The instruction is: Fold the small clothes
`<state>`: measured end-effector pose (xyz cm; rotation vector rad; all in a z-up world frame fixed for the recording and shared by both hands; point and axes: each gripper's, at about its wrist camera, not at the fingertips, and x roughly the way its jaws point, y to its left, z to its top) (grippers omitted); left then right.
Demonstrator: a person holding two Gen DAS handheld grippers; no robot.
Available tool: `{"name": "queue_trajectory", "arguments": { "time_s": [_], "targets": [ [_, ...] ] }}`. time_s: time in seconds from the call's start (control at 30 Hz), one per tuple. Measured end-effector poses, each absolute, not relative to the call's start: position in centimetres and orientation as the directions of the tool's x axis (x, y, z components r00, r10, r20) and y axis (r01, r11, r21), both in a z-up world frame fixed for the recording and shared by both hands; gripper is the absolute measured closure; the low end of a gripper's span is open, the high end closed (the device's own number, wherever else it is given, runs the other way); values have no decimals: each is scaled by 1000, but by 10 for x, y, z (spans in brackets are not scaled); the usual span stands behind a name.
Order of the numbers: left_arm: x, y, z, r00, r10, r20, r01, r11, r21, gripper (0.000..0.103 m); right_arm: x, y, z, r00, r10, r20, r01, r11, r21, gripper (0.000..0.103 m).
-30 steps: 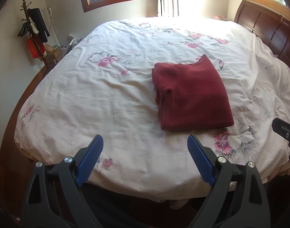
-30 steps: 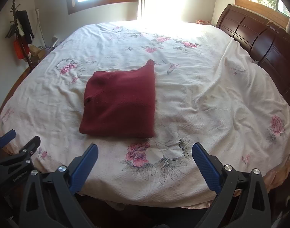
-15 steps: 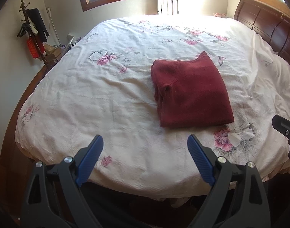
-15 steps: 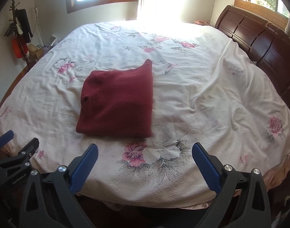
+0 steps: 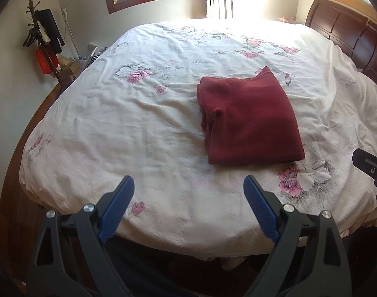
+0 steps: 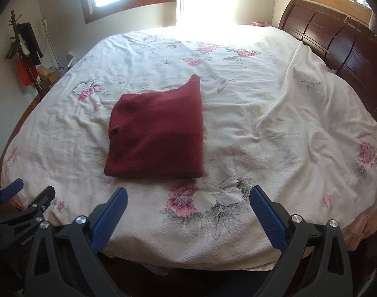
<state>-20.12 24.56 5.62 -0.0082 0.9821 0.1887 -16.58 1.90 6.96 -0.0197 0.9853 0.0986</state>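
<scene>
Here the folded red garment lies flat on the floral bedspread, ahead of both tongs and touching neither. The left gripper hangs wide open and empty, the garment ahead to its right; the right gripper likewise gapes, the garment ahead to its left.

Colours we see on the bed

Our dark red sweater lies on a white bedspread printed with pink flowers; blue pads.
</scene>
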Motion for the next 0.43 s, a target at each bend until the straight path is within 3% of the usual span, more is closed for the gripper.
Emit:
{"name": "queue_trajectory", "arguments": {
  "time_s": [0.43],
  "targets": [
    [-201, 246, 56, 542, 156, -826, -163, 983, 79, 14, -164, 17, 62, 516, 63, -854, -74, 997, 29, 4]
  ]
}}
